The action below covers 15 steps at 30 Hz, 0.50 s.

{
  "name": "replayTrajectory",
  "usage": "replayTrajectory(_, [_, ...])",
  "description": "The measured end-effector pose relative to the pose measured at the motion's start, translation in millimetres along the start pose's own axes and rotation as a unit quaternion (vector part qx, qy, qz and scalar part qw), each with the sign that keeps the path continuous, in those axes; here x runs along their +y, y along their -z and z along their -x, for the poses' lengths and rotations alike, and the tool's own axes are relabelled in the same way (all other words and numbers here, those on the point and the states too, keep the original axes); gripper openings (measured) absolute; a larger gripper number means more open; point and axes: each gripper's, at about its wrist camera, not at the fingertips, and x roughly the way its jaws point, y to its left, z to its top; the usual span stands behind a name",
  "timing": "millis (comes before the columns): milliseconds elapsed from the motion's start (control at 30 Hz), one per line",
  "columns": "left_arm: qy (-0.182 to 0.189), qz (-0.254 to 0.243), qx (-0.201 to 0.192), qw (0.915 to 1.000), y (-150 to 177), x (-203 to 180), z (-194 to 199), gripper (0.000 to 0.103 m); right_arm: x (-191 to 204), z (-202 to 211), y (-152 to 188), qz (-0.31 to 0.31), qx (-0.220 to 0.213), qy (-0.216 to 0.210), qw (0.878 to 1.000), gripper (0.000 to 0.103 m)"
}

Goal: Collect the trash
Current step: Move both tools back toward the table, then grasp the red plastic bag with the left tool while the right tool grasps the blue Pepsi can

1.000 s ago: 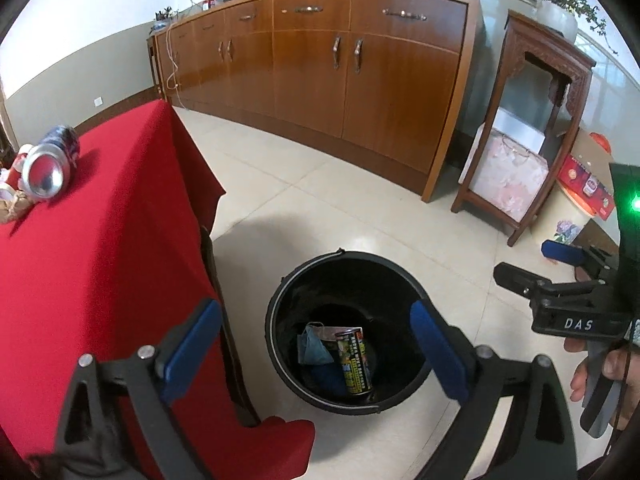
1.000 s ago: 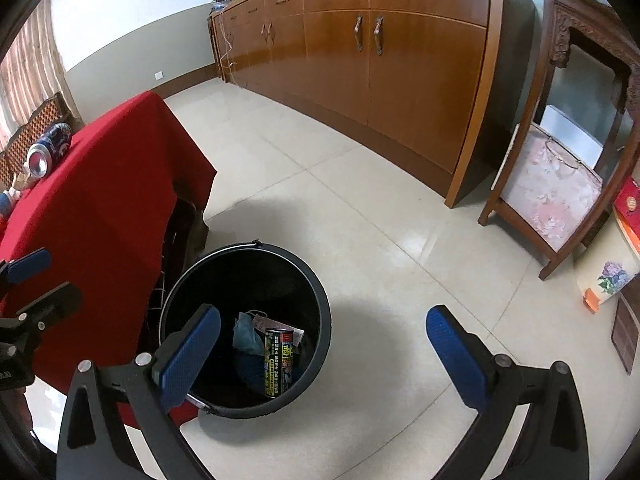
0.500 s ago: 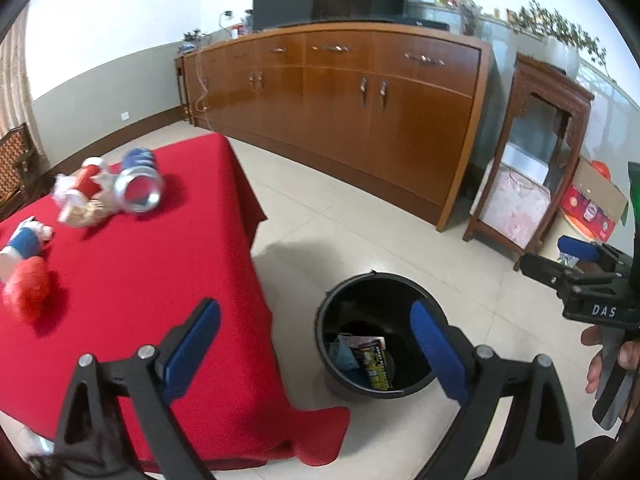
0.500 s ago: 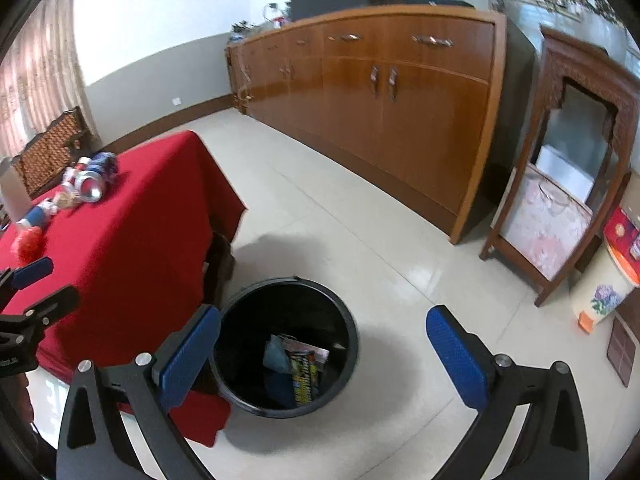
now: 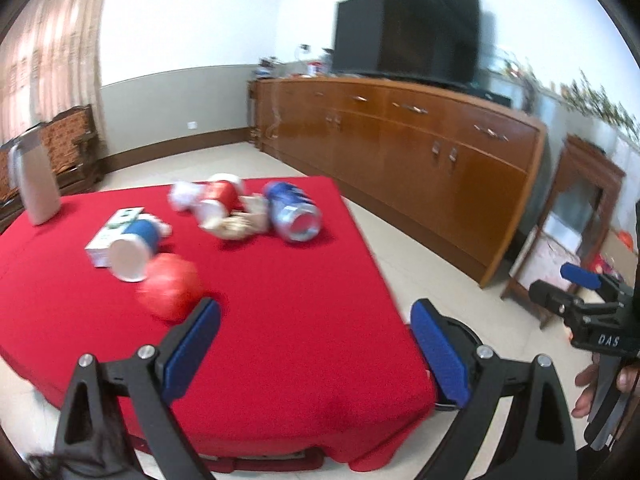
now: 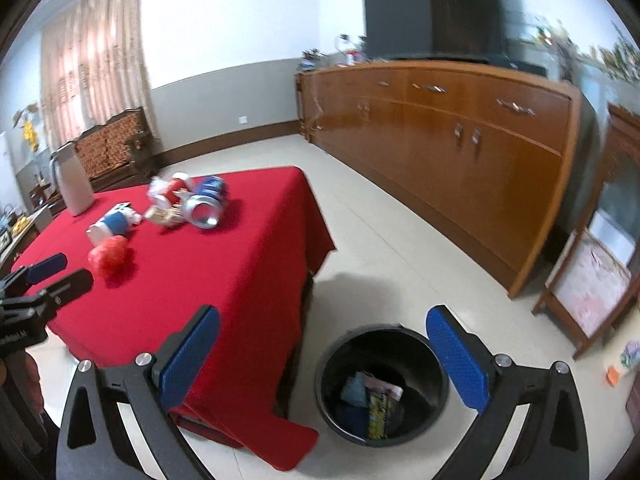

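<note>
Red-clothed table near a wooden sideboard, black bin by its corner; both grippers wide open, empty, "DAS" legible on right.

A table stands in the middle of the room with a bin on the floor just beside its right-hand corner; inside the bin lie a few pieces of rubbish. On the table, a crumpled ball lies nearest, with a tipped paper cup just behind it, touching a small carton. Farther back, a can lies on its side at the right of a heap with a second cup and some scraps. A jug stands at the far left corner. A long sideboard runs along the wall behind, a screen on it.
</note>
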Motion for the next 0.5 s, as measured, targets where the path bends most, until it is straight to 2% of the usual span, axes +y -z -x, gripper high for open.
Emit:
replayTrajectory(267, [-0.061, 0.03, -0.005, 0.9977, 2.7, 75.4, -4.8, 0.096, 71.7, -35.7, -25.0, 0.032, 0.012, -0.019, 0.999, 0.103])
replayTrajectory(367, [-0.066, 0.045, 0.005, 0.9968, 4.1, 100.4, -15.4, 0.093, 93.5, -50.9, -36.0, 0.044, 0.025, -0.015, 0.999, 0.103])
replayTrajectory(500, [-0.052, 0.069, 0.036, 0.9956, 3.7, 123.7, -46.4, 0.083, 120.6, -74.8, -49.2, 0.064, 0.036, -0.02, 0.997, 0.103])
